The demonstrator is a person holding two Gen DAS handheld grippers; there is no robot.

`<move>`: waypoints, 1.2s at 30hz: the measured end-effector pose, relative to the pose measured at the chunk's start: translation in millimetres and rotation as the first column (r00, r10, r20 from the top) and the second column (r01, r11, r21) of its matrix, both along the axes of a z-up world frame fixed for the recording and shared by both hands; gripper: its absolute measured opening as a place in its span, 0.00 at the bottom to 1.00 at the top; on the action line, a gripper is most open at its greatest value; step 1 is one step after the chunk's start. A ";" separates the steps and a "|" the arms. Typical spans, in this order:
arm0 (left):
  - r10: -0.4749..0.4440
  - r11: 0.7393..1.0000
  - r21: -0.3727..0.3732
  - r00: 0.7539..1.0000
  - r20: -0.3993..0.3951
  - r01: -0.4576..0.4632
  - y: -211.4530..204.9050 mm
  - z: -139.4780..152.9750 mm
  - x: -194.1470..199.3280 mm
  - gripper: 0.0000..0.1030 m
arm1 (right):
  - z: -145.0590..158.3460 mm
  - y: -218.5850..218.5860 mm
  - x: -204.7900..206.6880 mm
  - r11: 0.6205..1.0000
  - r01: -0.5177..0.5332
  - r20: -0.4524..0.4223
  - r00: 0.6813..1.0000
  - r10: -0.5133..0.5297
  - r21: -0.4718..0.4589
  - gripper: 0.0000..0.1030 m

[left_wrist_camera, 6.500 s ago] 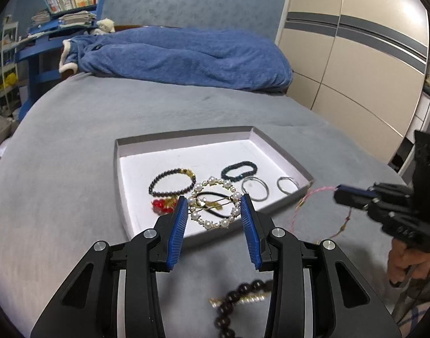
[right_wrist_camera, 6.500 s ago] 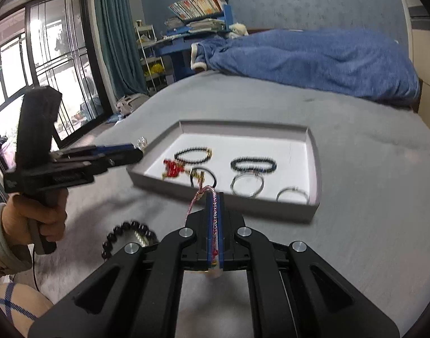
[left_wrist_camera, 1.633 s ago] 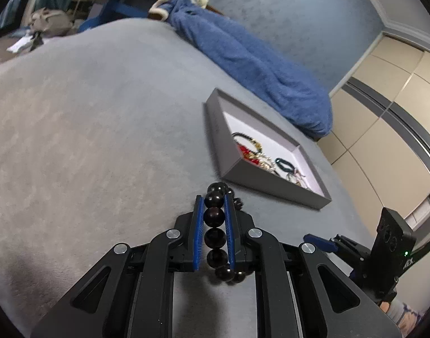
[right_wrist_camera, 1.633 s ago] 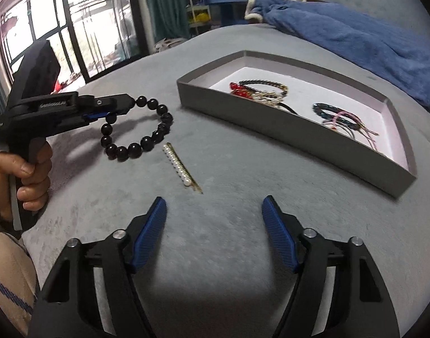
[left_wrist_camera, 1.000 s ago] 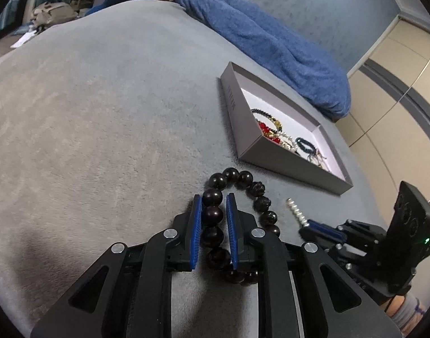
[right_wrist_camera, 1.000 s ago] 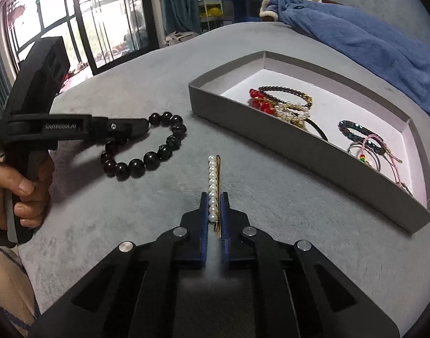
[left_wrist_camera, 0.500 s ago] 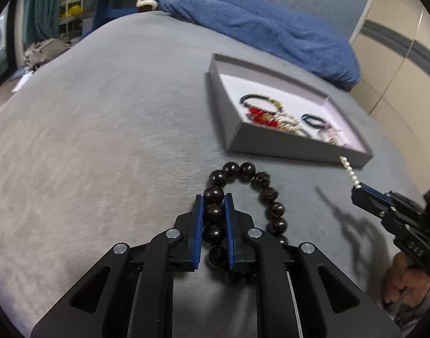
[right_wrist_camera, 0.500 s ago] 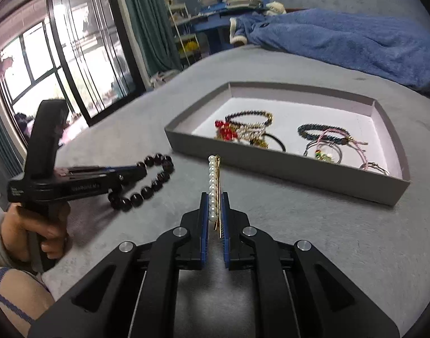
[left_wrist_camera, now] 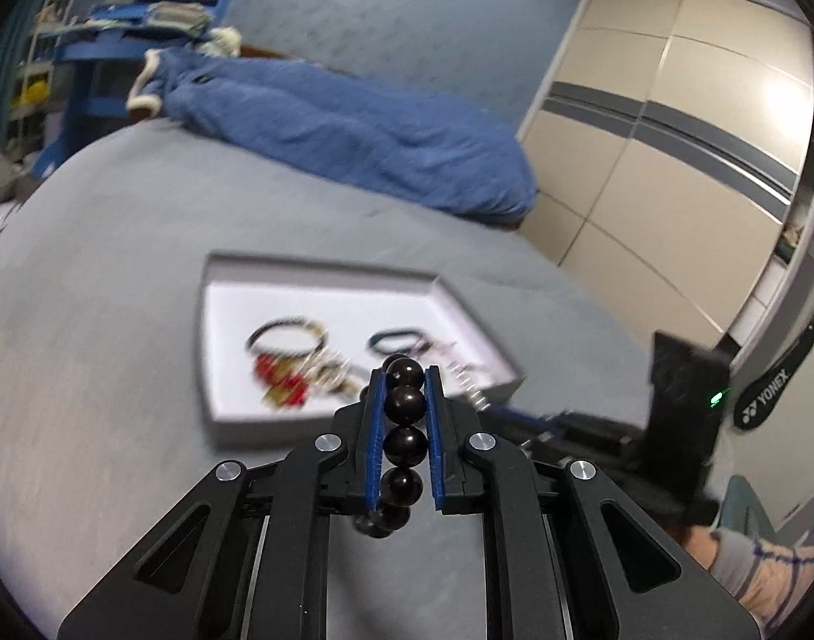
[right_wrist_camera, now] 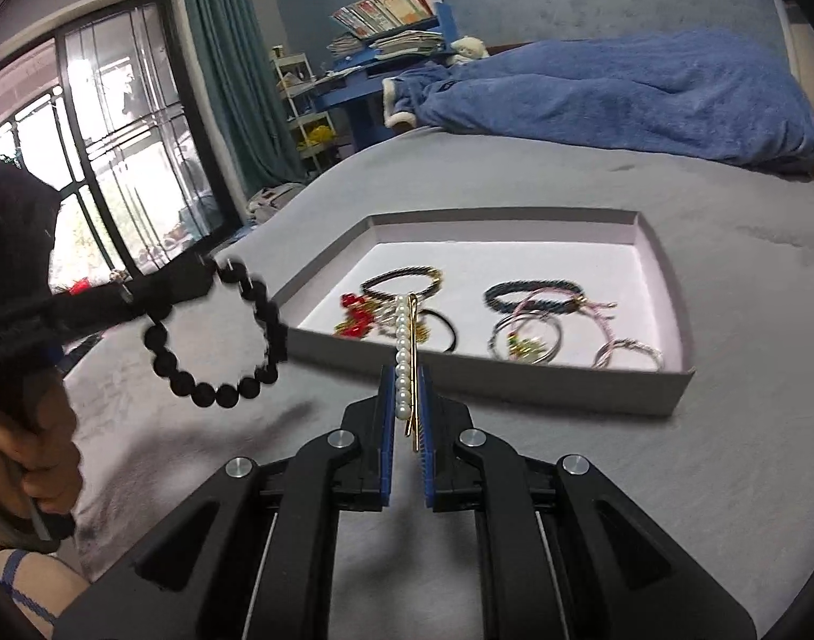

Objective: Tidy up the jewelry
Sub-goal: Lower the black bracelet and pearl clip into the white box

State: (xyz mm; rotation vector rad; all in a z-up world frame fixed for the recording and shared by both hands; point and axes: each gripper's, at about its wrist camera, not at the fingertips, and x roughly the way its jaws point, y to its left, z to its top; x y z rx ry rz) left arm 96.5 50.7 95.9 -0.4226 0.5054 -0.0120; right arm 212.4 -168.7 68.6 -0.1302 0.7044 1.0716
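Note:
My left gripper [left_wrist_camera: 402, 378] is shut on a black bead bracelet [left_wrist_camera: 404, 440] and holds it in the air just short of the grey jewelry tray [left_wrist_camera: 353, 418]. The bracelet hangs as a loop in the right wrist view [right_wrist_camera: 215, 341], left of the tray [right_wrist_camera: 513, 389]. My right gripper [right_wrist_camera: 407, 373] is shut on a pearl hair pin [right_wrist_camera: 404, 357], which points at the tray's near wall. Several bracelets, silver rings [right_wrist_camera: 524, 338] and a red piece [right_wrist_camera: 353, 314] lie in the tray. The pin's pearls also show in the left wrist view [left_wrist_camera: 468, 378].
The tray sits on a grey bed cover [right_wrist_camera: 727, 480]. A blue blanket [right_wrist_camera: 620, 90] lies at the far end. A blue desk with books [right_wrist_camera: 396, 26] and a window [right_wrist_camera: 113, 160] are at the left. Wardrobe doors [left_wrist_camera: 673, 186] stand at the right.
Both grippers have risen and moved toward the tray. The bead bracelet now hangs clear of the bed, and the pearl pin's tip reaches over the tray's near wall.

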 end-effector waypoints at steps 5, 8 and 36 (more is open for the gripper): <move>-0.028 1.000 -0.010 0.998 0.052 0.028 -4.5 15.8 20.9 0.14 | 2.9 2.8 13.7 0.999 0.032 0.021 0.999 -0.031 -0.015 0.08; -0.044 0.999 -0.010 0.996 0.079 0.045 -6.6 20.4 30.8 0.14 | 4.3 4.2 25.1 0.998 0.061 0.034 0.998 -0.060 -0.024 0.08; 0.081 0.997 -0.001 0.979 -0.187 -0.082 32.5 -61.0 94.7 0.20 | -29.3 29.2 78.0 0.965 0.137 0.037 0.991 -0.132 -0.224 0.08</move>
